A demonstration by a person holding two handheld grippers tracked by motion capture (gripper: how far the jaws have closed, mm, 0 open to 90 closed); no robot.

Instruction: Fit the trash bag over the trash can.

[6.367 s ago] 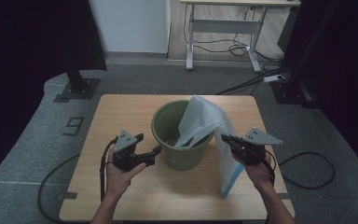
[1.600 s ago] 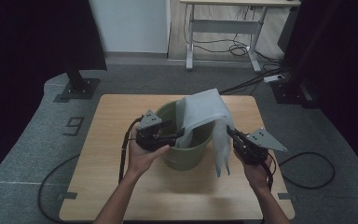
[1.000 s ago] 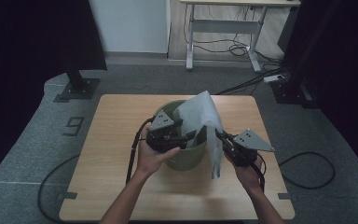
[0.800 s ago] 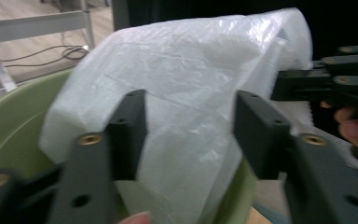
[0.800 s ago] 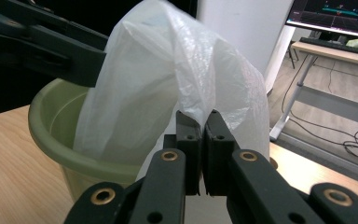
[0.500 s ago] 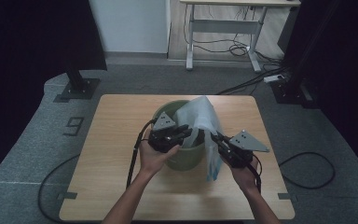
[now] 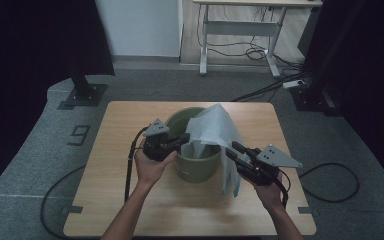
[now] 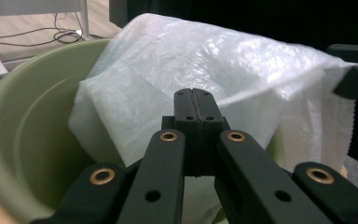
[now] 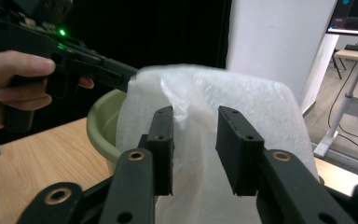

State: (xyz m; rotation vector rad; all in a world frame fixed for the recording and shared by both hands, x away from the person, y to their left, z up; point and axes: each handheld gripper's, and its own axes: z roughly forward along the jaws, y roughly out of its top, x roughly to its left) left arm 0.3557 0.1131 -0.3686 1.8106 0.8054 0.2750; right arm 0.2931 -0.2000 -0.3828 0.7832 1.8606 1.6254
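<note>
White bag (image 7: 215, 131): half in green bucket (image 7: 196, 167) on tabletop (image 7: 120, 200); left tongs (image 8: 196, 100) just pressed together, bag apparently missed; right tongs (image 9: 193, 140) just spreading, bag between unpinched. Risk: bag slumps outside

Overhead light is falling evenly on the table (image 7: 130, 210), which is showing pale and free of glare, while dark curtains at both sides are swallowing detail. Shadows under the bucket (image 7: 196, 170) are lying soft and short. The high view is staying reasonably sharp, with slight softness toward the corners. In the left gripper view the near jaws are reading crisp, and the white bag (image 8: 223, 74) is glowing brightly, close to overexposed. In the right gripper view the bag is blurring, the background is running dim, and a green indicator light (image 9: 62, 32) is shining.
</note>
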